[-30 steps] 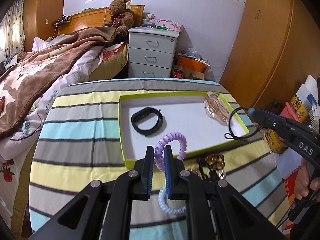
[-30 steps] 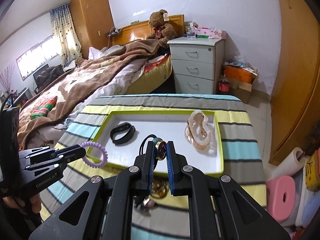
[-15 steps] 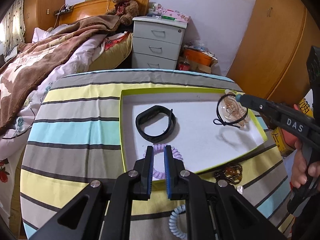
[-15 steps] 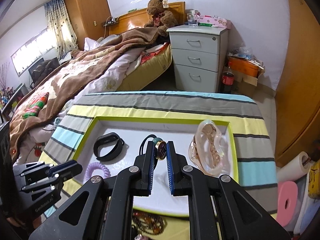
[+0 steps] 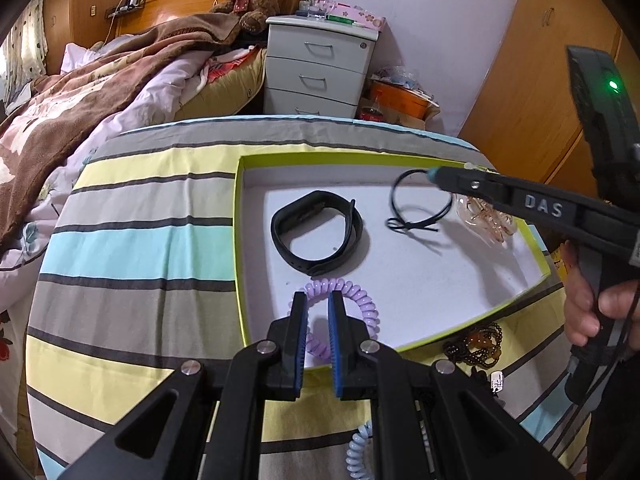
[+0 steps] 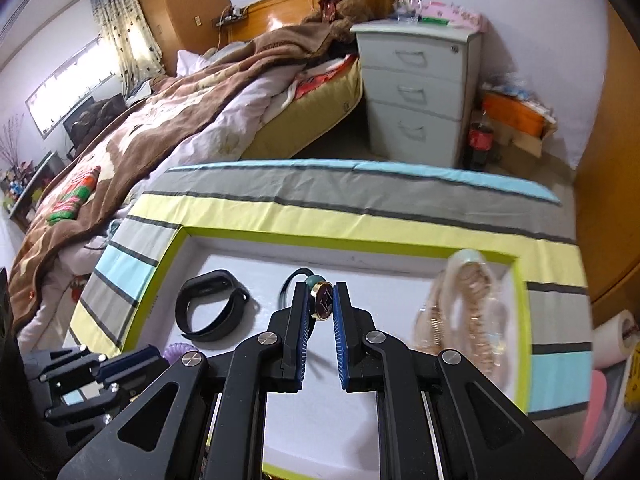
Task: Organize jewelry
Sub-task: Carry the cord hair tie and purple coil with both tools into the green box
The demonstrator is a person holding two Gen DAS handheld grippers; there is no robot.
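A white tray with a lime-green rim [image 5: 239,240] [image 6: 160,276] lies on the striped table. My left gripper [image 5: 318,300] is shut on a purple coil bracelet [image 5: 366,304] and holds it low over the tray's near left corner. My right gripper [image 6: 321,295] [image 5: 434,174] is shut on the gold round pendant [image 6: 323,301] of a black cord necklace [image 5: 416,204], whose loop hangs down over the tray's middle. A black wristband [image 5: 316,236] [image 6: 210,310] lies in the tray. A pale gold chain in clear wrap [image 6: 464,312] [image 5: 486,216] lies at the tray's right.
On the cloth in front of the tray lie a dark bead bracelet [image 5: 476,344] and a light-blue coil bracelet [image 5: 358,450]. A bed [image 6: 140,120] and a grey drawer unit [image 5: 320,68] stand beyond the table. A paper roll [image 6: 612,336] sits off the table's right edge.
Both grippers moved forward and down over the tray. The purple coil came down into the tray's near left corner. The black cord necklace moved left toward the tray's middle, beside the wristband.
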